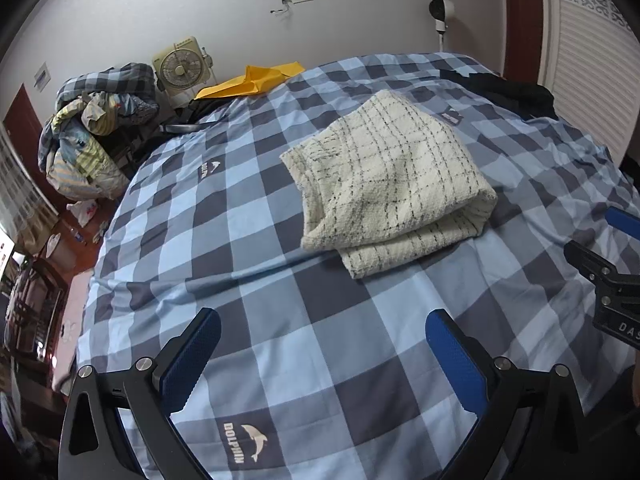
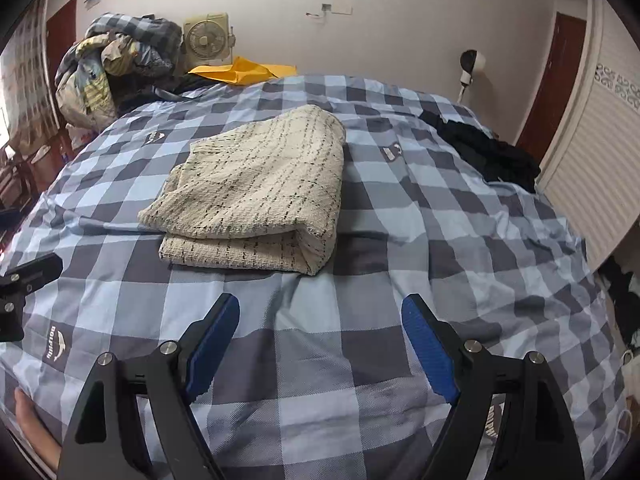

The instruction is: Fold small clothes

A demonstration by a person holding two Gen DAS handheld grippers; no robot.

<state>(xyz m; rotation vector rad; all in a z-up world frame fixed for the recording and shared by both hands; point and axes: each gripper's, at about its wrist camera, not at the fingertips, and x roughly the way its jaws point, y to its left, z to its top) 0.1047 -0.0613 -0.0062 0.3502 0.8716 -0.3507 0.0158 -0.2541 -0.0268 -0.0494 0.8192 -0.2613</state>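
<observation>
A cream knitted garment with thin black check lines (image 1: 390, 184) lies folded into a thick rectangle on the blue checked bedspread (image 1: 248, 240); it also shows in the right wrist view (image 2: 256, 192). My left gripper (image 1: 322, 320) is open and empty, hovering over the bedspread in front of the garment. My right gripper (image 2: 320, 304) is open and empty, also short of the garment's near edge. The right gripper's body shows at the right edge of the left wrist view (image 1: 612, 280). The left gripper shows at the left edge of the right wrist view (image 2: 24, 280).
A black garment (image 2: 484, 148) lies crumpled at the bed's far right. A yellow cloth (image 2: 244, 70) lies at the far edge. A pile of bedding and clothes (image 2: 116, 64) and a box fan (image 2: 206, 38) stand beyond the bed on the left. A louvred door (image 2: 596, 184) is on the right.
</observation>
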